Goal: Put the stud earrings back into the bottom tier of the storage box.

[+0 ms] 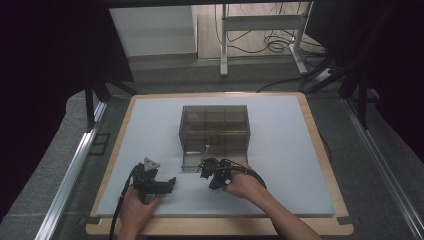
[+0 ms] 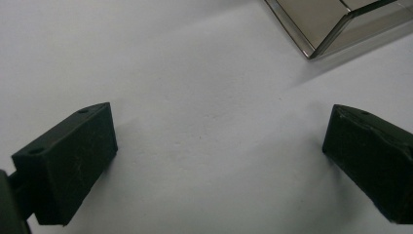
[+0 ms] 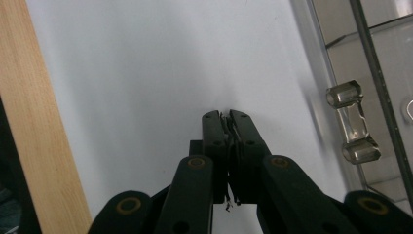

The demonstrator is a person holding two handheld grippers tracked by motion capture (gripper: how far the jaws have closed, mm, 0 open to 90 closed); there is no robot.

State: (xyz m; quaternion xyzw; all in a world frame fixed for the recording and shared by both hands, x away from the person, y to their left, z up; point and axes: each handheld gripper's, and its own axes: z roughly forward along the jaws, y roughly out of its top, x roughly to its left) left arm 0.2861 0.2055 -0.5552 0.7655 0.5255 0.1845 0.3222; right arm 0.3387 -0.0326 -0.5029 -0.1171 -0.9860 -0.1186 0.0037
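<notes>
A smoky see-through box (image 1: 215, 125) with drawer compartments stands in the middle of the white mat (image 1: 280, 165). Its lower left drawer (image 1: 192, 161) sticks out toward me. My right gripper (image 1: 203, 169) lies just in front of that drawer, pointing left across the mat. In the right gripper view its jaws (image 3: 227, 114) are shut together with nothing seen between them, and the drawer's clear handle (image 3: 353, 122) is off to their right, apart from them. My left gripper (image 1: 172, 183) rests low over the mat at the near left. It (image 2: 219, 126) stands wide open over bare mat, with the box corner (image 2: 331, 24) beyond.
The mat covers a wooden tabletop (image 1: 320, 150), whose edge (image 3: 29, 122) runs along the left of the right gripper view. Beyond the table are a metal desk frame (image 1: 225, 45) and loose cables (image 1: 280, 45) on the floor. Dark curtains hang at both sides.
</notes>
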